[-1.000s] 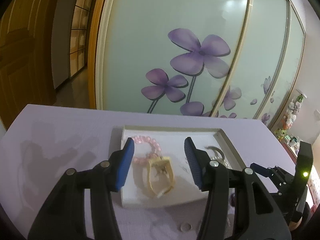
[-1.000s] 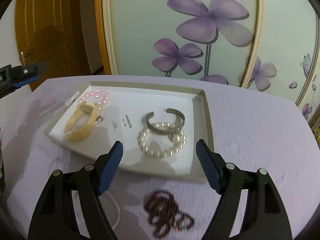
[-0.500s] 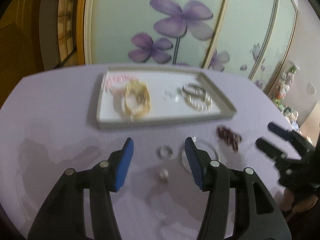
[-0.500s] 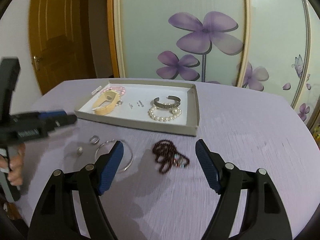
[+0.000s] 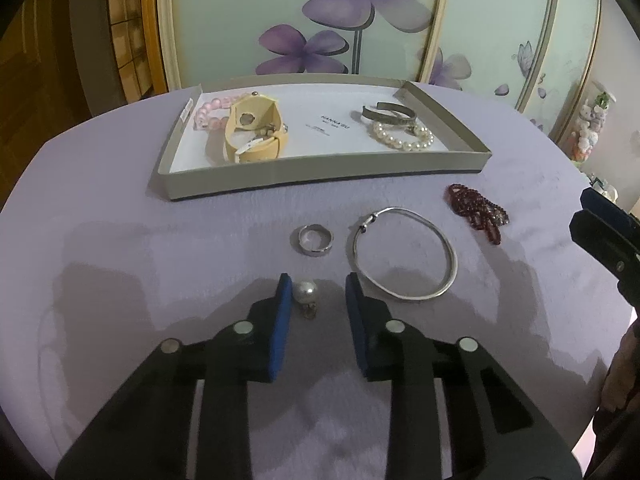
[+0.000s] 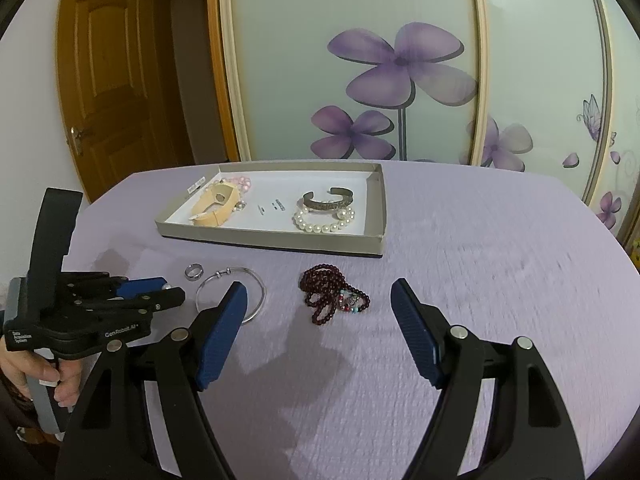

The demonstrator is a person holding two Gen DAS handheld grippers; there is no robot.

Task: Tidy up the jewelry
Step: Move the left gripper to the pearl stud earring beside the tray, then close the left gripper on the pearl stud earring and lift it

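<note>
Pearl earring first: I am holding my left gripper (image 5: 315,294) low over the lilac tablecloth (image 5: 120,208), its blue pads spread around a small white pearl earring with a gold fitting (image 5: 306,294), the left pad just beside it, nothing gripped. Beyond it a plain silver band ring (image 5: 311,239) and a thin silver hoop bangle (image 5: 404,254) are lying loose, then a dark red beaded bracelet (image 6: 330,294). Behind them the shallow grey cardboard tray (image 5: 320,170) is already holding a cream strap watch (image 5: 252,132) and a white pearl bracelet (image 5: 404,138). I am keeping my right gripper (image 6: 320,326) wide apart and empty, near the red beads. I judge the step is picking up the pearl; next I need to close gently and centred, since it looks likely to roll.
</note>
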